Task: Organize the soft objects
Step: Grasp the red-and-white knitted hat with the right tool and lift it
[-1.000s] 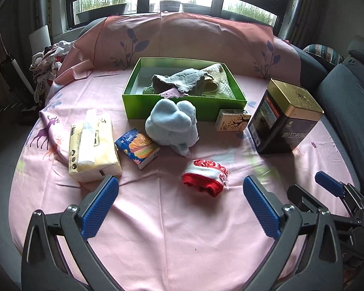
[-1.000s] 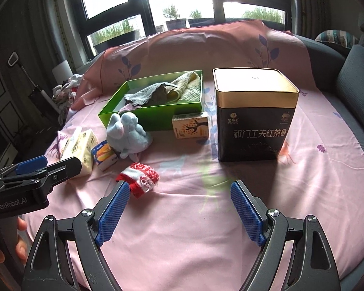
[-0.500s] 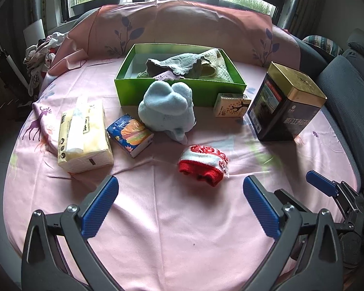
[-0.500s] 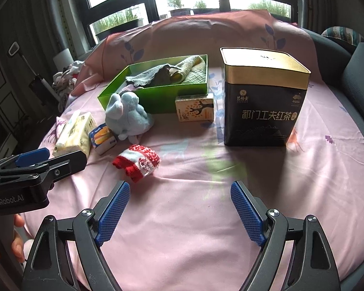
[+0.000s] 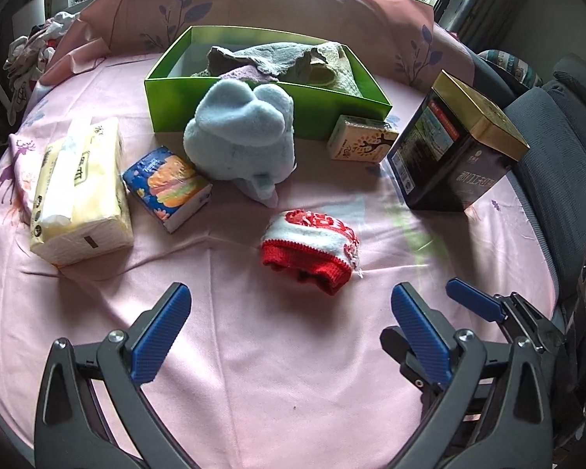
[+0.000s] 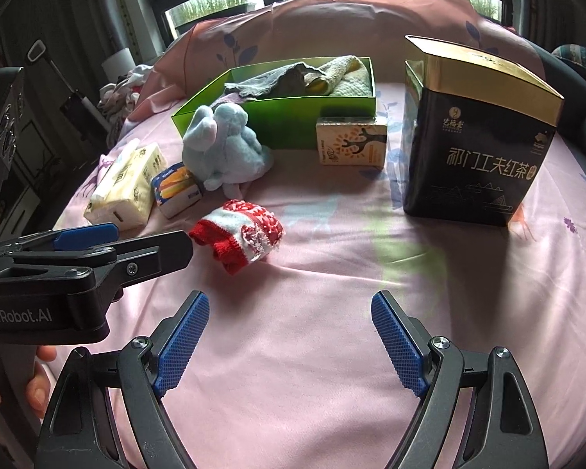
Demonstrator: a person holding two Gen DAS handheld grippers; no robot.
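A red-and-white knitted piece point(image 5: 310, 248) point(image 6: 240, 236) lies on the pink sheet, just beyond my left gripper point(image 5: 289, 312), which is open and empty. A pale blue plush toy point(image 5: 242, 138) point(image 6: 224, 146) sits behind it, against the green box point(image 5: 175, 95) point(image 6: 289, 123) that holds several cloths. My right gripper point(image 6: 291, 322) is open too, empty, hovering over bare sheet right of the knitted piece. The left gripper's fingers point(image 6: 86, 234) show at the left edge of the right wrist view.
A tissue pack point(image 5: 80, 191), a small blue tissue packet point(image 5: 166, 187), a small cream box point(image 5: 361, 138) and a tall black-and-gold tea tin point(image 5: 455, 148) point(image 6: 476, 133) stand around the soft items. A grey seat point(image 5: 558, 148) borders the right. A hand point(image 6: 35, 387) holds the left tool.
Both grippers have sunk and tipped downward toward the sheet, closing in on the knitted piece and plush toy. Jaws stay as wide as before; nothing was picked up.
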